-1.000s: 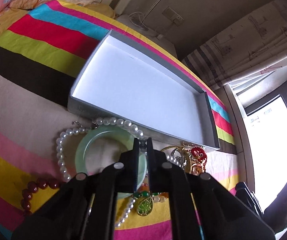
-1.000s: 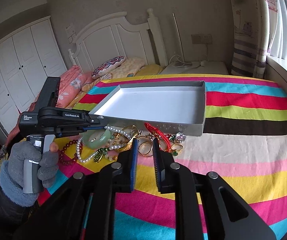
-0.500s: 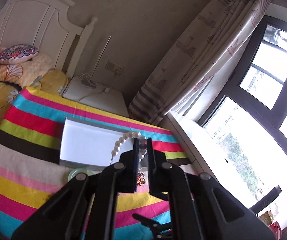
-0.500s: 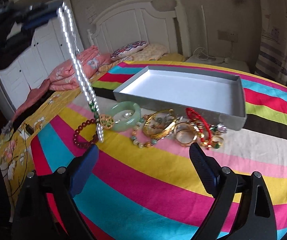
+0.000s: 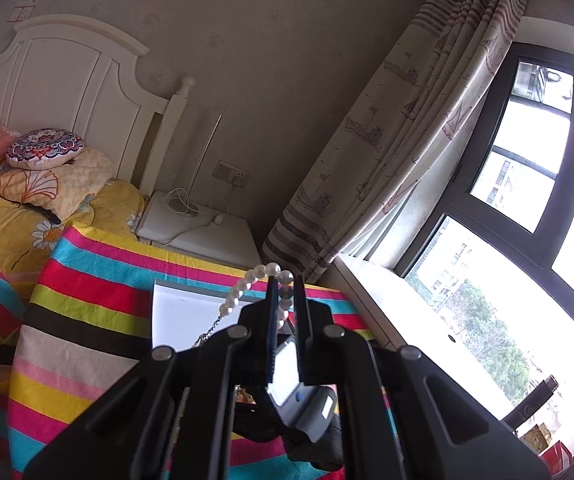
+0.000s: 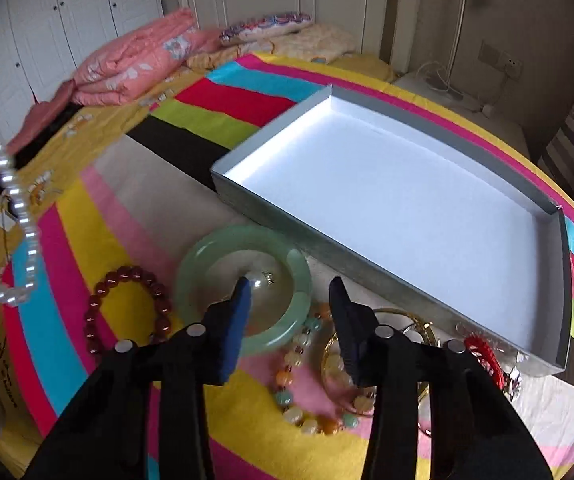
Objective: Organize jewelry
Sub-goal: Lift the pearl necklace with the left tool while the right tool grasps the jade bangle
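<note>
In the left wrist view my left gripper (image 5: 283,282) is shut on a white pearl necklace (image 5: 239,294), held high above the bed, with the strand draped over the fingertips. The same pearl necklace (image 6: 7,184) dangles at the left edge of the right wrist view. My right gripper (image 6: 290,290) points down over a pale green jade bangle (image 6: 191,280). Its jaws are closing, the bangle's right rim lies between them, and the pads do not press on it. An empty grey box with a white inside (image 6: 271,218) lies just behind.
On the striped cover lie a dark red bead bracelet (image 6: 99,300), a multicoloured bead bracelet (image 6: 291,400), gold bangles (image 6: 333,362) and a red trinket (image 6: 483,354). Pillows (image 6: 135,64) and the headboard stand at the back. A window (image 5: 527,168) and curtain (image 5: 387,152) are to the right.
The left gripper has risen from the jewelry pile, lifting the pearl necklace clear of the bed. The right gripper has swung down over the jade bangle; its jaws spread wide, then narrowed.
</note>
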### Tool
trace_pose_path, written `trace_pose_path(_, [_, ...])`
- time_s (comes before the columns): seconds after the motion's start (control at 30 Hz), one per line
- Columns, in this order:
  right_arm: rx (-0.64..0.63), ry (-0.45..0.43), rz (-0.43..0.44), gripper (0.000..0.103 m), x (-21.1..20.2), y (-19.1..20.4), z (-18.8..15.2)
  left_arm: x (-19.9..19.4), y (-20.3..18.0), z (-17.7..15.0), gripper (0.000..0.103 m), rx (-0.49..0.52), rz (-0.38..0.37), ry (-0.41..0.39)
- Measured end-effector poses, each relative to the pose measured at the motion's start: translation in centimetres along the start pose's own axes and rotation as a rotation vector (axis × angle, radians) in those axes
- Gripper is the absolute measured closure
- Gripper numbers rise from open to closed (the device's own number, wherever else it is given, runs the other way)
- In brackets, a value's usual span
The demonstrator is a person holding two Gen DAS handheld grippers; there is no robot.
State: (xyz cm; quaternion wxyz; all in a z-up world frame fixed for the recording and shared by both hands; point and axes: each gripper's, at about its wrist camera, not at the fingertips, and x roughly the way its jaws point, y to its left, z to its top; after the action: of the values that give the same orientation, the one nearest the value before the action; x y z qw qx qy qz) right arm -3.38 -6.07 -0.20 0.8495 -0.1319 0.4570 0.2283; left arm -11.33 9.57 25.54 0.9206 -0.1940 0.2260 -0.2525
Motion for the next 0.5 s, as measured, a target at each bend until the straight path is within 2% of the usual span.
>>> trace_pose_path(0.13, [-0.036, 0.065, -0.014, 0.071, 1.7, 0.5, 1.5, 0.9, 1.2, -0.2, 0.096, -0.022, 0.001, 0.012])
trace_pose_path(0.2, [-0.071, 0.065, -0.014, 0.076, 2.0, 0.8, 1.7, 1.3, 1.5, -0.3, 0.096, -0.034, -0.004, 0.014])
trace_pose_path(0.27, [-0.134, 0.021, -0.023, 0.088, 1.8, 1.5, 1.3, 1.5, 1.7, -0.3, 0.096, -0.042, -0.010, 0.014])
trace_pose_path(0.33, [-0.150, -0.035, -0.009, 0.088, 1.1, 1.9, 0.1, 1.8, 1.9, -0.3, 0.096, -0.043, -0.003, 0.015])
trace_pose_path(0.5, [-0.078, -0.173, 0.052, 0.088, -2.5, 0.3, -1.9, 2.8, 2.8, 0.7, 0.096, -0.061, 0.004, 0.015])
